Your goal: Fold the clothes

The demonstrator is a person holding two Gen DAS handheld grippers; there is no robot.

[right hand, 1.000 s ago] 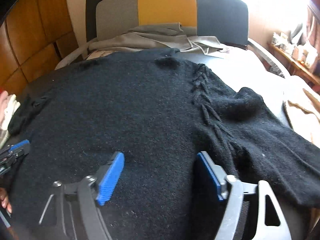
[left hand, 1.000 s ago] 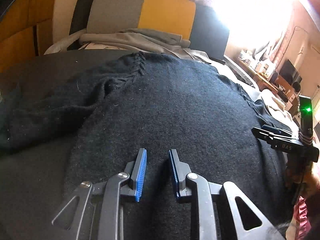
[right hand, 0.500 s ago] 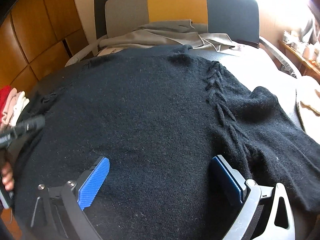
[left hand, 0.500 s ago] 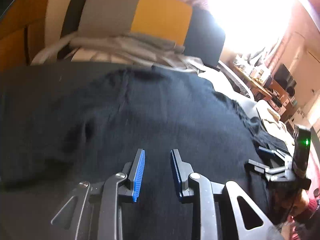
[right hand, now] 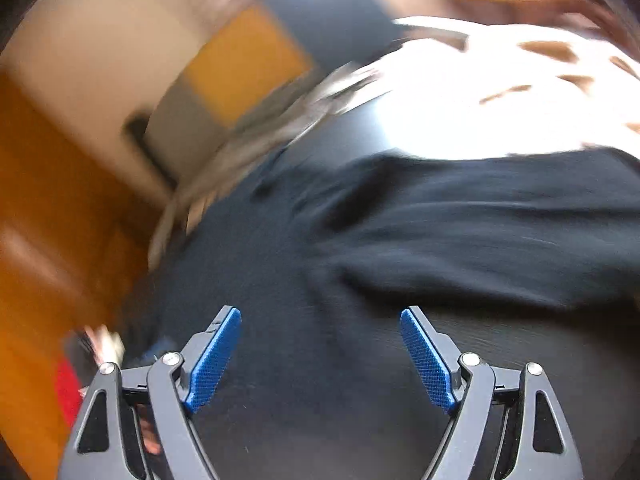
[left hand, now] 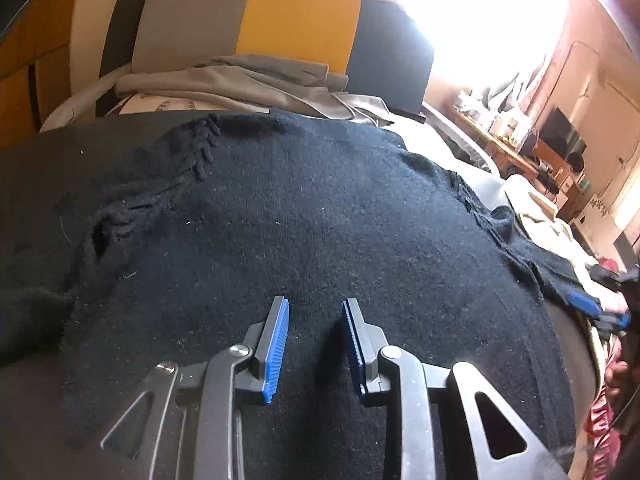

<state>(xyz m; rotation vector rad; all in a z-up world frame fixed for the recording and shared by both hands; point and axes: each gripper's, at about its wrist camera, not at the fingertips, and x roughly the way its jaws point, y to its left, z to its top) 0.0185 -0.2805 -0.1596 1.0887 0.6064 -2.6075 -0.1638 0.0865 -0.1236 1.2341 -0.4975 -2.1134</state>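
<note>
A black knitted sweater (left hand: pixel 320 220) lies spread flat over a dark table (left hand: pixel 80 132), its body facing up and cable-stitch seams running along both shoulders; one sleeve lies off to the left of the left wrist view, slightly bunched, with a small fold where it meets the body; the left tool (left hand: pixel 316 344) hangs just above the lower middle of the sweater, its blue ribbed pads (left hand: pixel 276 348) parted with only bare knit showing in the gap, nothing grasped, the jaws neither opening nor closing; the right tool (right hand: pixel 320 356) is seen through heavy motion blur over the sweater's right side, its blue pads (right hand: pixel 212 360) spread wide and empty while its jaws are closing; ahead of it a thick sleeve fold (right hand: pixel 480 240) of the same sweater lies across the view; in the left wrist view the right tool (left hand: pixel 600 312) also shows at the far right edge of the garment; behind the table stands a grey, yellow and navy chair back (left hand: pixel 280 28), with a crumpled grey garment (left hand: pixel 248 80) heaped in front of it.
</note>
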